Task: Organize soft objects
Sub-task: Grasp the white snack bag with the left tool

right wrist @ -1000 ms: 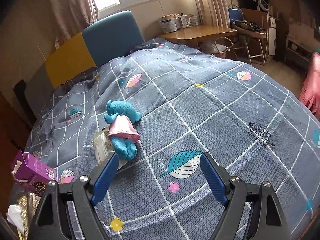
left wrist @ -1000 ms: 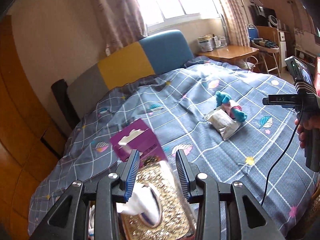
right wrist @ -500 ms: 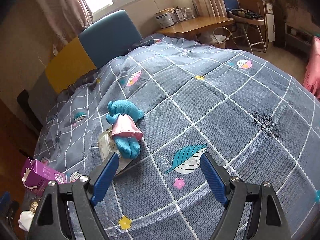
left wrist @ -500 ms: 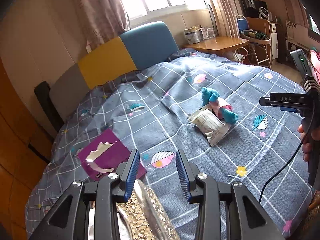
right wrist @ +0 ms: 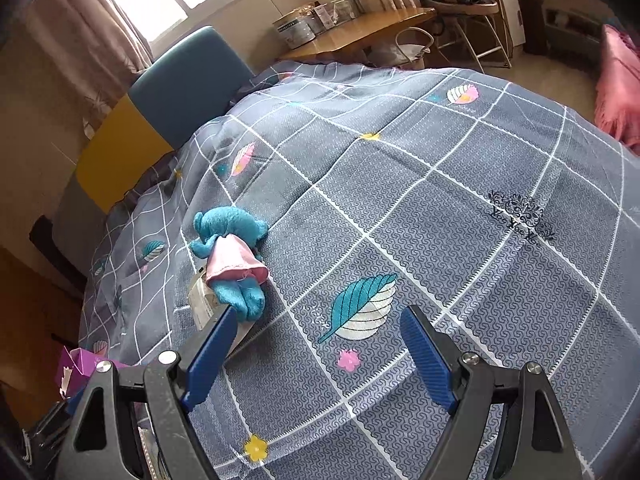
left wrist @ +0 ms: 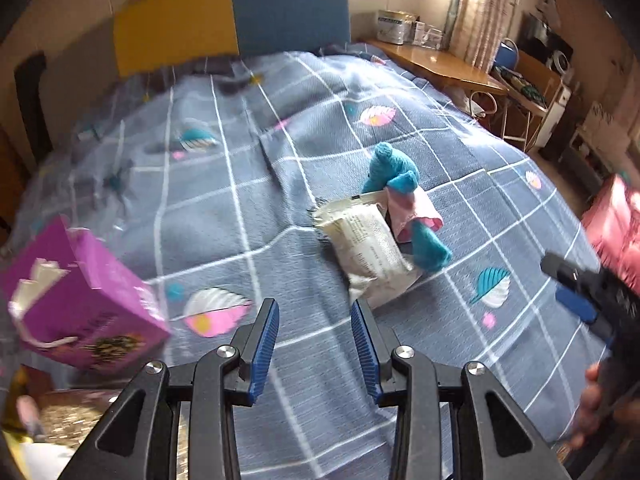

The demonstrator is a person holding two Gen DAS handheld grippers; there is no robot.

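A blue plush toy in a pink dress (left wrist: 404, 204) (right wrist: 232, 256) lies on the grey checked bedspread (left wrist: 240, 220) (right wrist: 460, 200). A white crinkled packet (left wrist: 366, 246) (right wrist: 200, 300) lies against it. My left gripper (left wrist: 316, 344) is open and empty above the bed, short of the packet. My right gripper (right wrist: 316, 344) is open wide and empty, to the right of the toy; it shows at the right edge of the left wrist view (left wrist: 592, 300). A purple tissue box (left wrist: 76, 300) (right wrist: 80, 368) sits at the left.
A gold glittery tissue holder (left wrist: 68, 420) lies at the bottom left. A yellow and blue headboard (left wrist: 228, 16) stands at the far end. A wooden desk (right wrist: 360, 32) with tins and a chair stand beyond the bed. Pink cloth (right wrist: 620, 80) hangs at the right.
My left gripper has swung right and forward, away from the gold tissue holder, toward the packet and toy. My right gripper has moved slightly closer to the bed.
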